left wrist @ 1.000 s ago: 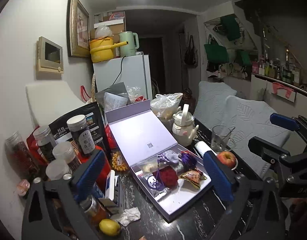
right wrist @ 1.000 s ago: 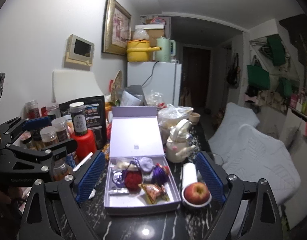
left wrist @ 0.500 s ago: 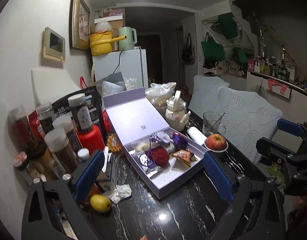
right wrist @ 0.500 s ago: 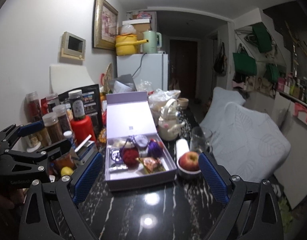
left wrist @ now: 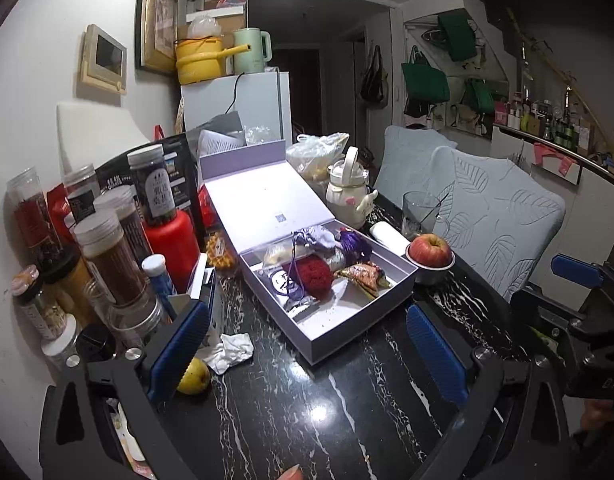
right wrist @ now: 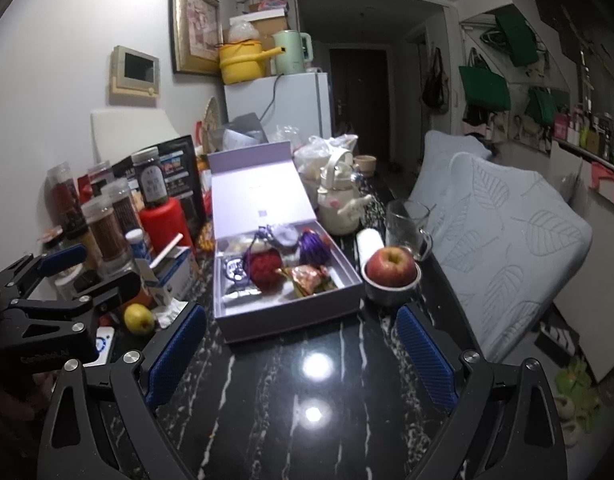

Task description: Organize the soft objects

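Observation:
An open lilac box [left wrist: 359, 322] [right wrist: 291, 314] lies on the black marbled table, its lid leaning back. Inside are soft sachets: a red woolly pouch [left wrist: 313, 274] [right wrist: 267, 268], a purple tassel pouch [left wrist: 353, 242] [right wrist: 313, 250], a pale lilac one [left wrist: 321, 238], a brocade triangle [left wrist: 365, 276] [right wrist: 309, 278] and flat packets. My left gripper [left wrist: 307, 344] hovers open in front of the box, holding nothing. My right gripper [right wrist: 301, 344] is open too, short of the box's front wall. Each gripper shows at the edge of the other's view.
Spice jars [left wrist: 111, 248], a red bottle [left wrist: 173, 244] and a small carton crowd the left. A lemon [left wrist: 195, 378] [right wrist: 139, 318] and crumpled tissue [left wrist: 229, 352] lie front left. An apple in a bowl [right wrist: 391, 274], a glass [right wrist: 407, 228], a teapot [left wrist: 349, 196] and cushioned chairs stand right.
Both grippers have pulled back from the box and lifted slightly, so more dark tabletop shows in front of it. Both stayed open and empty; the box's contents have not moved.

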A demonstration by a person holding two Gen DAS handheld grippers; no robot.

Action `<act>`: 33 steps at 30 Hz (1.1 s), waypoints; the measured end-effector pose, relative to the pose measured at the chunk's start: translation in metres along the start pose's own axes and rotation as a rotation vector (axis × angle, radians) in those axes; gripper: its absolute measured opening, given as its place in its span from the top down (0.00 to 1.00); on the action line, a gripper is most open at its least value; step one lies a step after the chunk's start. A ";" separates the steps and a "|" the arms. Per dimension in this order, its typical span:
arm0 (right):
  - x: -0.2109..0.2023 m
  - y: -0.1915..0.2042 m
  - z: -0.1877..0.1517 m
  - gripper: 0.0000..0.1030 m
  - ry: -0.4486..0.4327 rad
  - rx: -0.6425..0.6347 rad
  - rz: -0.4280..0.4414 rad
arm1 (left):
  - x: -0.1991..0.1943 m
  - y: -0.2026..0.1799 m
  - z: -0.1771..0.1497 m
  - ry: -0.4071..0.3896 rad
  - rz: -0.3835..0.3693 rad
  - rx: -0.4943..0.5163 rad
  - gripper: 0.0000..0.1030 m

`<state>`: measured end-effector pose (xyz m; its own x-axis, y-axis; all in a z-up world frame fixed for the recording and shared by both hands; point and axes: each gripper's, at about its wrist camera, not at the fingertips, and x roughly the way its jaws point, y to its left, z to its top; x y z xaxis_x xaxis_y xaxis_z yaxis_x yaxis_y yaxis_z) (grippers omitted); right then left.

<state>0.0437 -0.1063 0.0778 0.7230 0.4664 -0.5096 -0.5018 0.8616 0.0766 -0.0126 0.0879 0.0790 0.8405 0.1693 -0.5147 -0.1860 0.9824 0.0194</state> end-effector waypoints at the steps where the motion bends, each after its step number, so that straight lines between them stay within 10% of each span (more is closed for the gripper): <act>1: 0.001 0.000 -0.001 0.05 0.003 0.001 -0.003 | 0.001 0.000 -0.001 0.004 0.001 0.001 0.02; 33: 0.014 0.009 -0.009 0.05 0.049 -0.052 0.003 | 0.017 0.007 -0.011 0.072 0.002 -0.026 0.02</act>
<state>0.0451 -0.0938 0.0634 0.6981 0.4577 -0.5507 -0.5291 0.8479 0.0340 -0.0048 0.0963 0.0613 0.8013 0.1639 -0.5754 -0.2011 0.9796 -0.0011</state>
